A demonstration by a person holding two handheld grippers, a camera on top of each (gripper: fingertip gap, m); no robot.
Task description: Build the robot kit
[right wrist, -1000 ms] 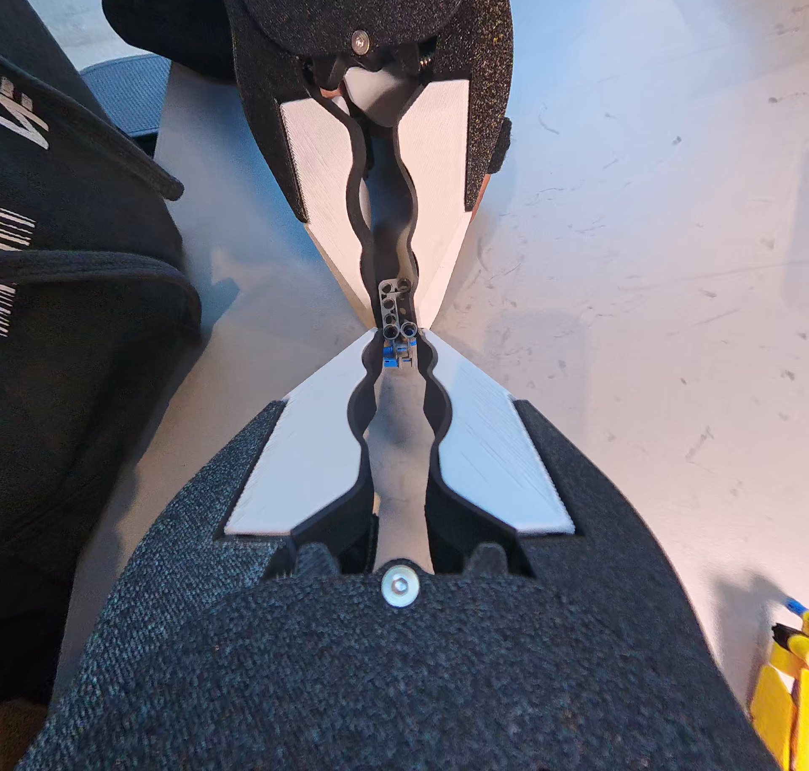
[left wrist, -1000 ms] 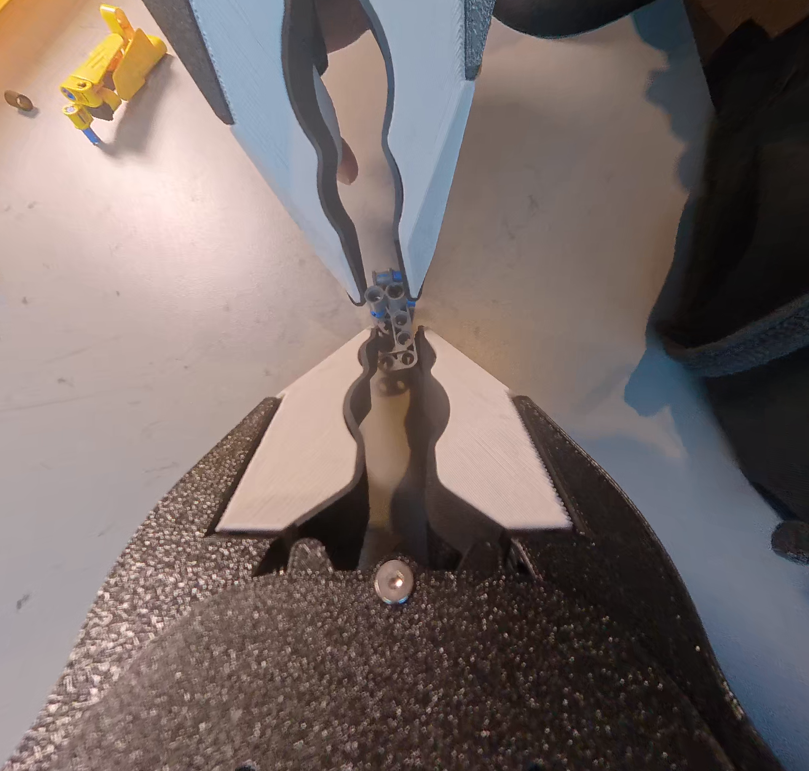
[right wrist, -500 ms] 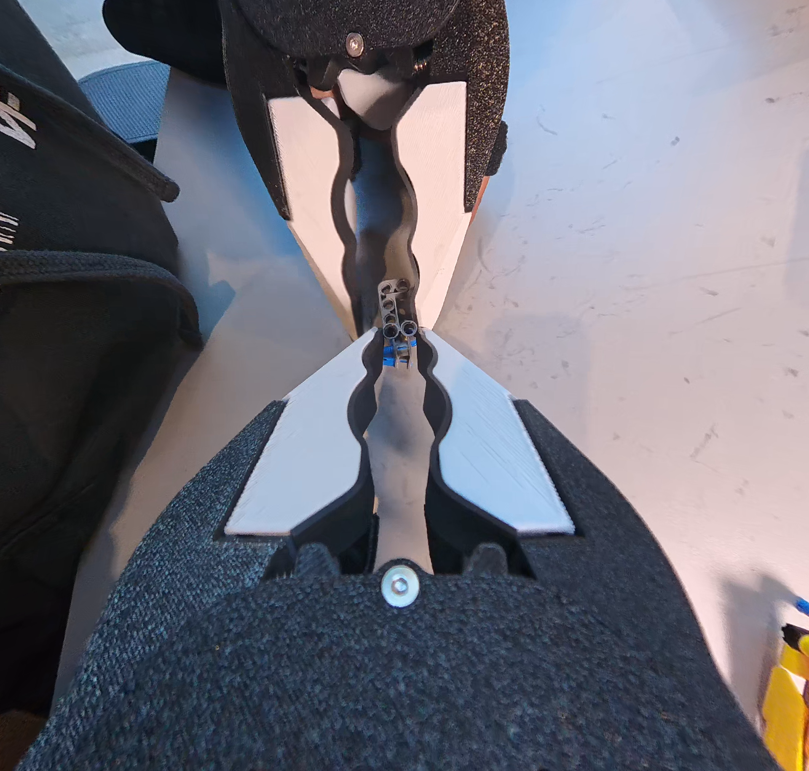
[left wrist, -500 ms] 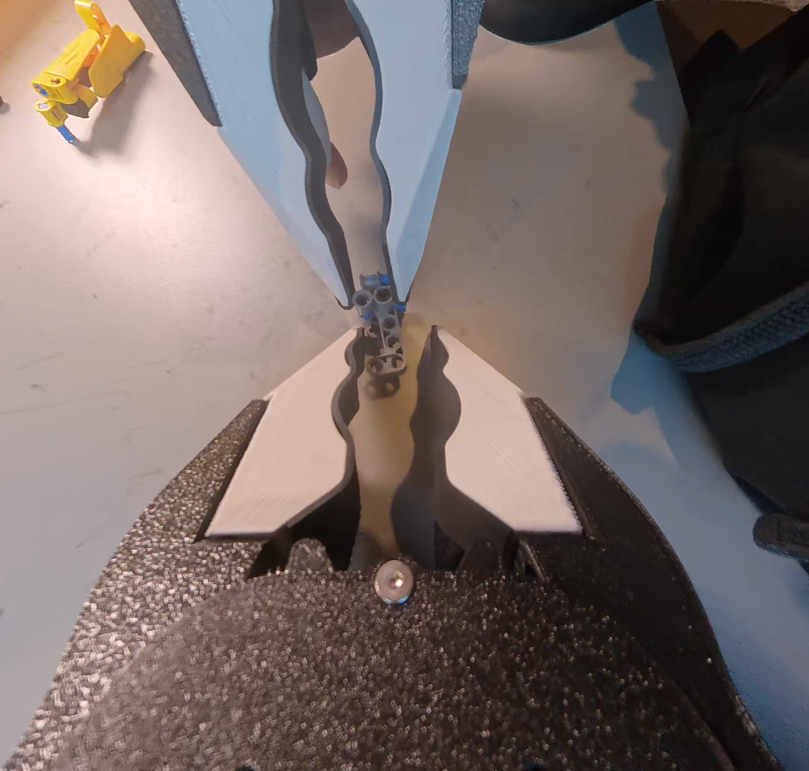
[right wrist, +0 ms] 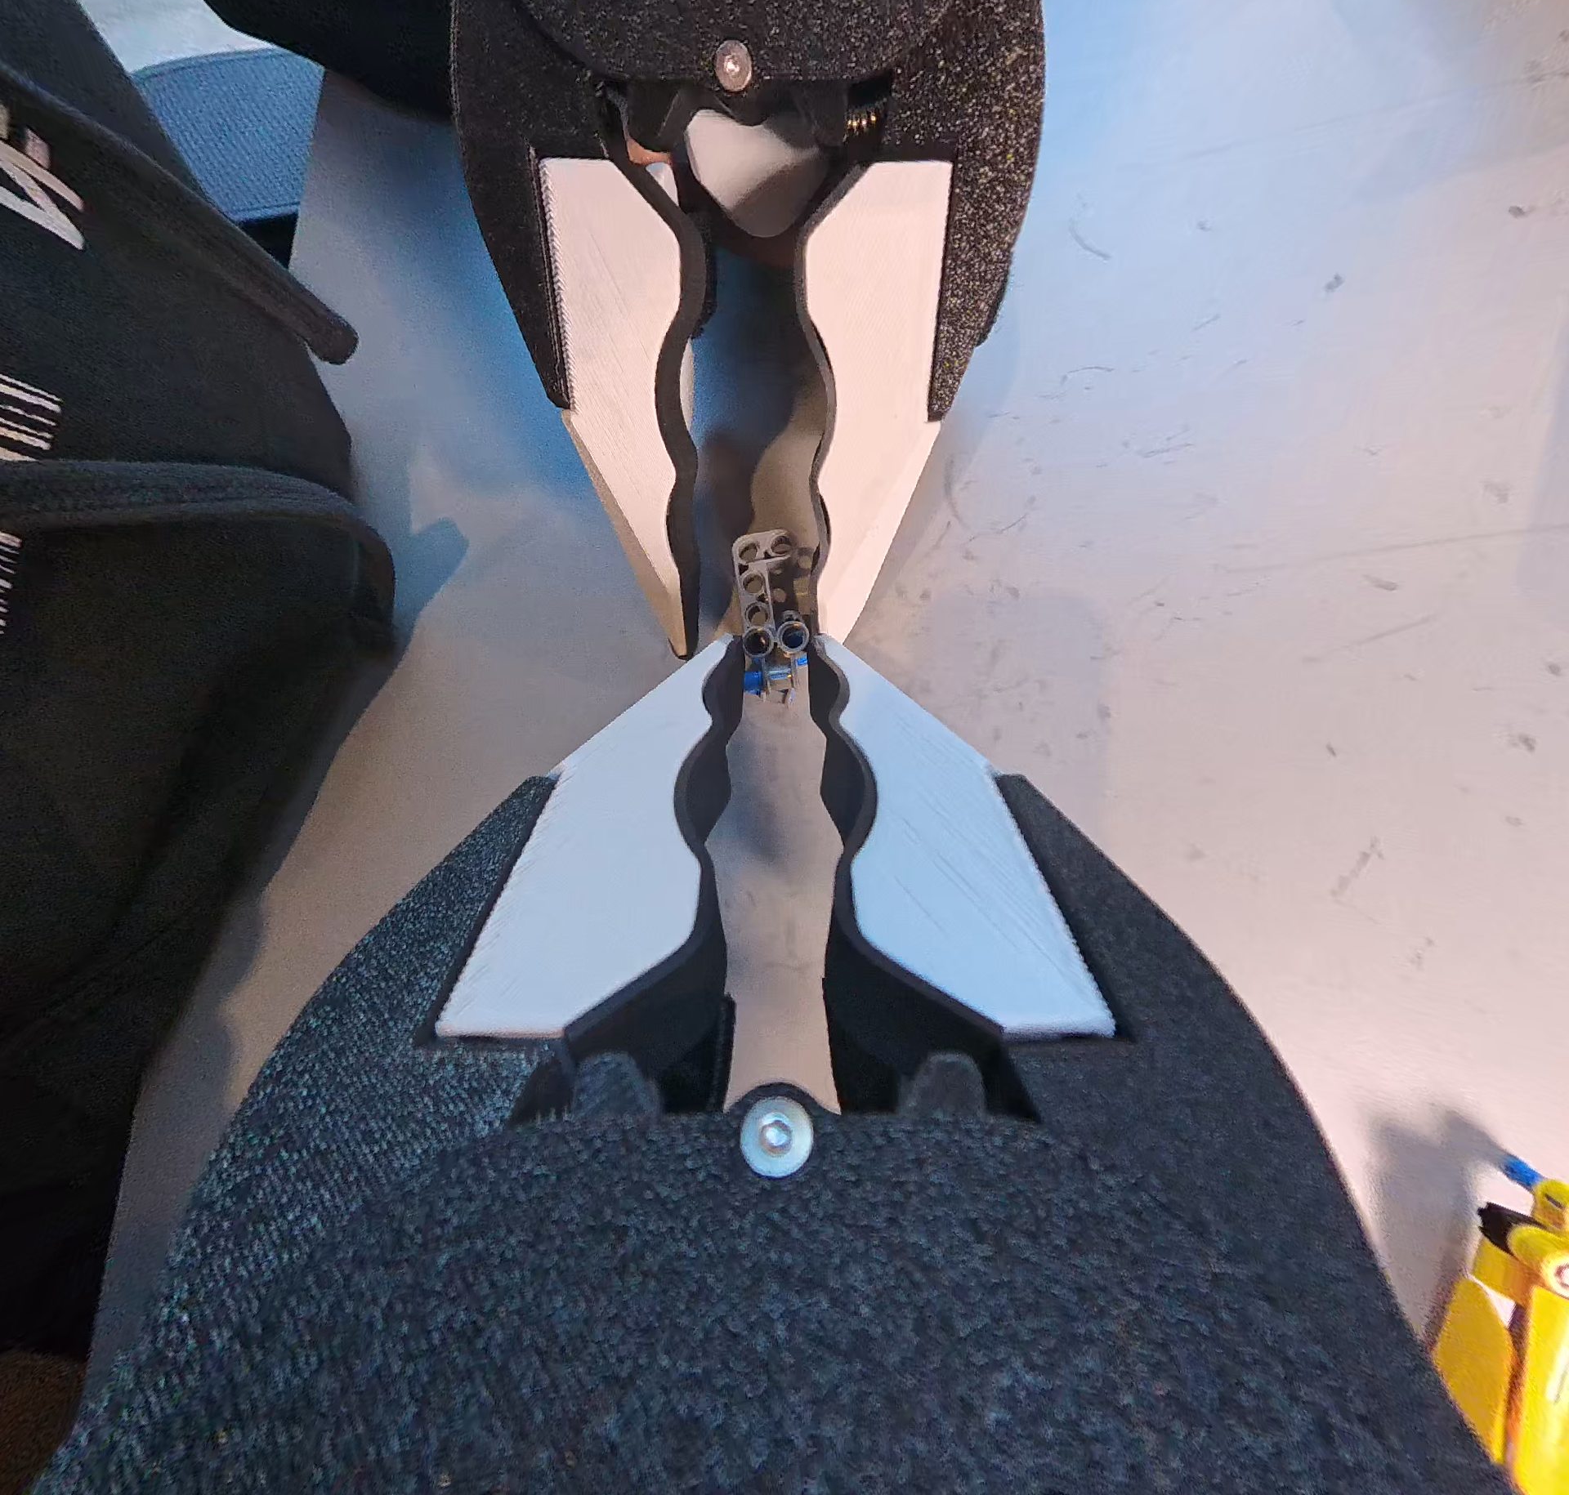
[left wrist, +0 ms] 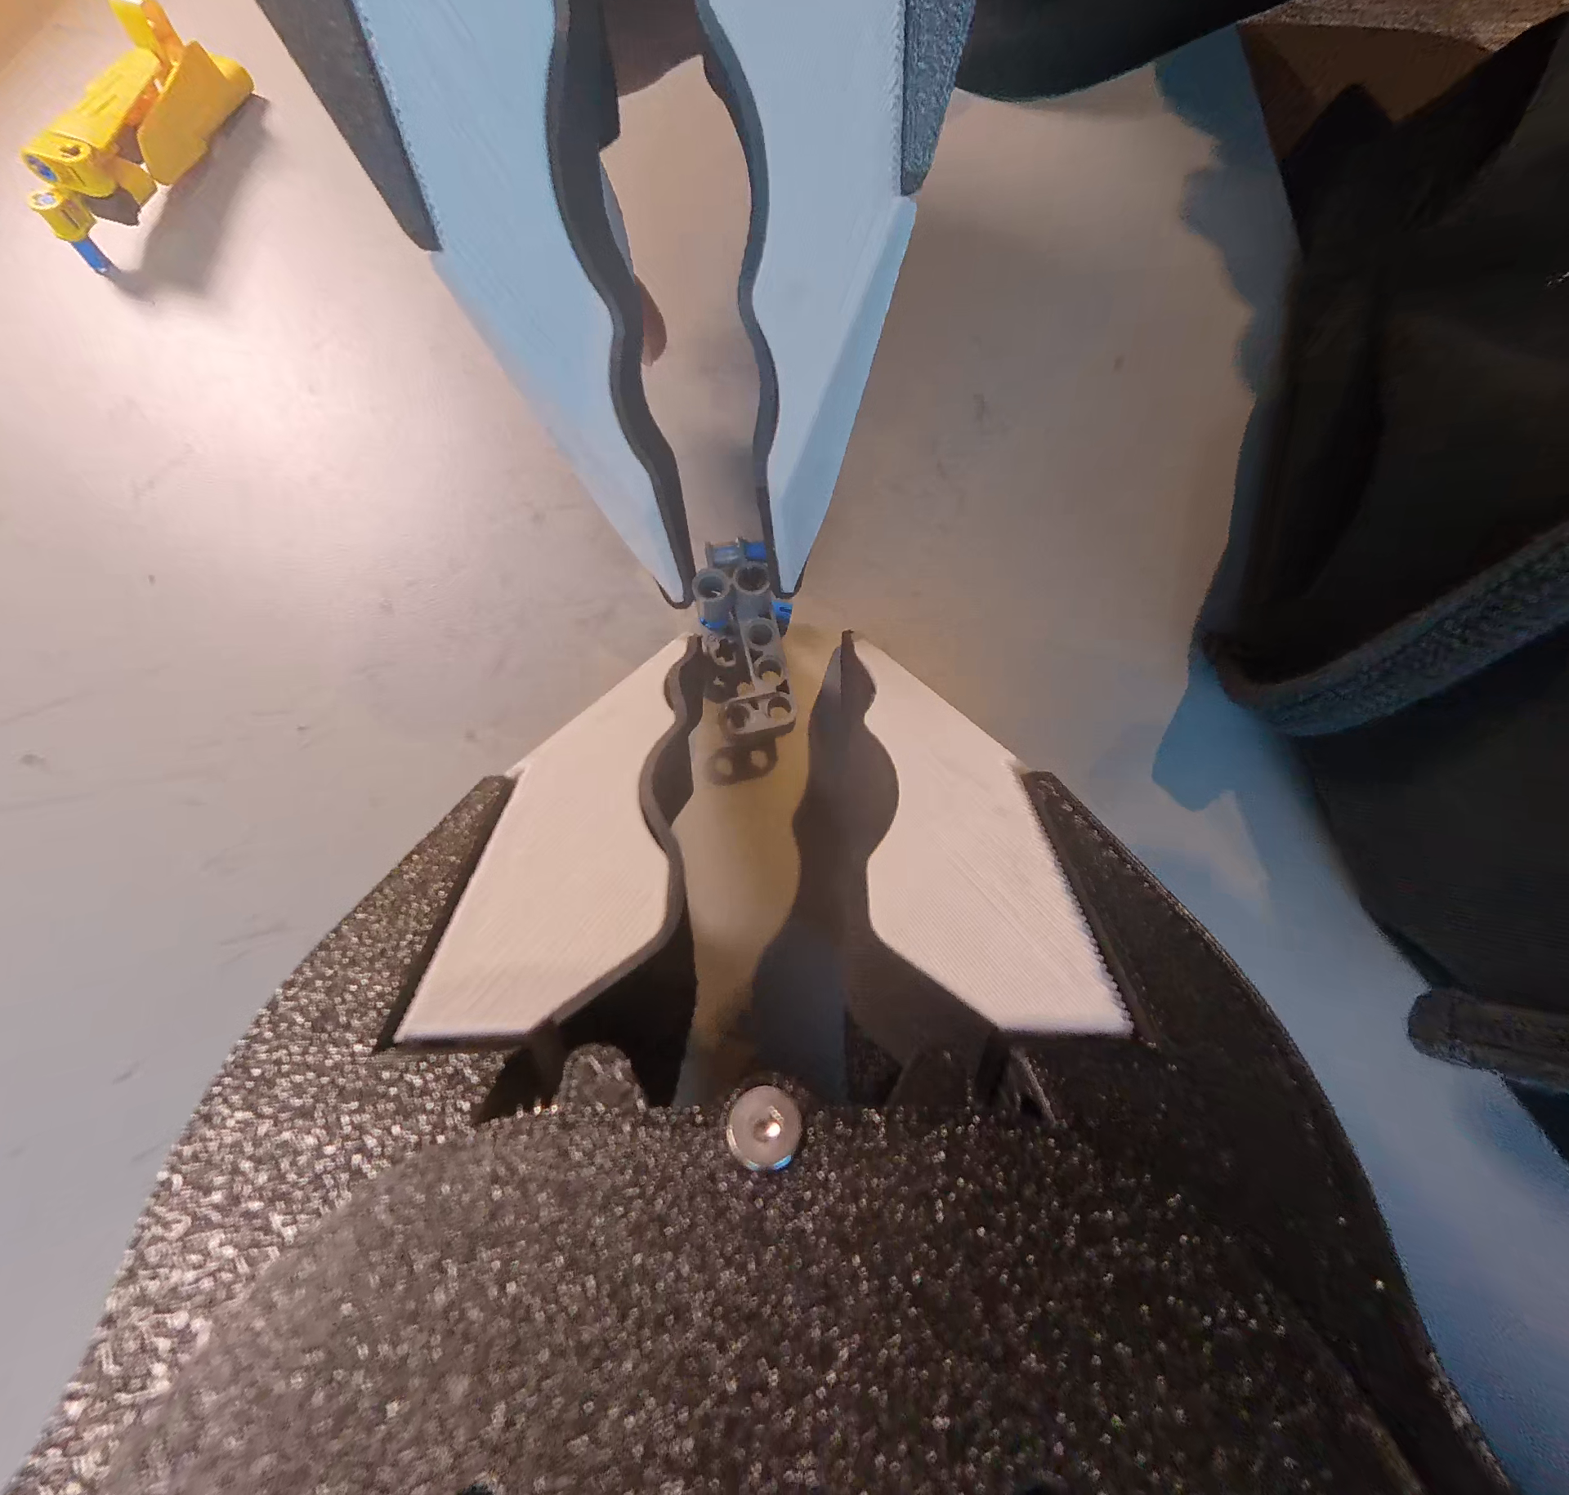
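A small grey holed beam piece with blue pins (left wrist: 751, 665) hangs just above the pale table, between two grippers that face each other tip to tip. My right gripper (right wrist: 774, 648) is shut on its blue-pinned end (right wrist: 771, 673); the grey beam (right wrist: 760, 576) sticks out forward from it. My left gripper (left wrist: 768, 646) is open, its jaws standing on either side of the beam's free end with a gap on the right side. In the left wrist view the right gripper (left wrist: 737, 593) comes down from the top, clamped on the piece.
A yellow brick assembly (left wrist: 127, 139) lies on the table at the far left of the left wrist view; it also shows at the lower right of the right wrist view (right wrist: 1520, 1318). Black fabric (left wrist: 1401, 436) lies along the table's right side, left in the right wrist view (right wrist: 127, 563). Both grippers' tips are close together, under 4 cm apart.
My left gripper's jaws have opened and let go of the grey beam. My right gripper has stayed shut on the piece and holds it alone.
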